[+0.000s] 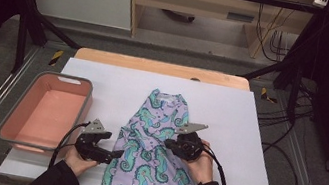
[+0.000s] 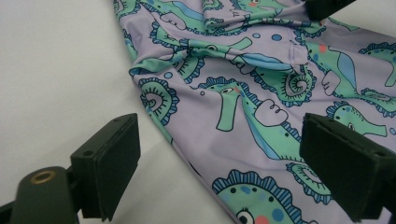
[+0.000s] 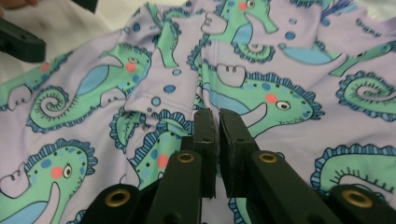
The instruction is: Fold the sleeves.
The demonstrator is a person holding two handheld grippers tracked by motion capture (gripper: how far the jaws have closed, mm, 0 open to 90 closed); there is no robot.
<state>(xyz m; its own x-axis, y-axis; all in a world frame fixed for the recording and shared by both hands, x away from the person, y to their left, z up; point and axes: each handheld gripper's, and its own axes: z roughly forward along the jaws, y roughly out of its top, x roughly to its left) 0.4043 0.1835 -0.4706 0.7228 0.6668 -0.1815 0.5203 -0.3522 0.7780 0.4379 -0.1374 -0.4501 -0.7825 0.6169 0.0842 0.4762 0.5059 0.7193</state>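
Seahorse-print garment [image 1: 154, 156] lies flat along the middle of the white-covered desk [image 1: 230, 113], collar end away from the person, hem toward the near edge. Pink bin [image 1: 48, 108] sits to its left, well apart.

Left tongs [image 1: 114, 154] at the garment's left edge, jaws wide apart, nothing held; the left gripper view shows the cloth edge [image 2: 159, 121] between them. Right tongs [image 1: 169, 145] over the garment's middle, jaws pressed nearly together, seemingly pinching a fold of fabric [image 3: 205, 105].

Judgement: a fold is starting. Left tongs should slide under the edge and close on one layer only; both should lift evenly to avoid bunching.
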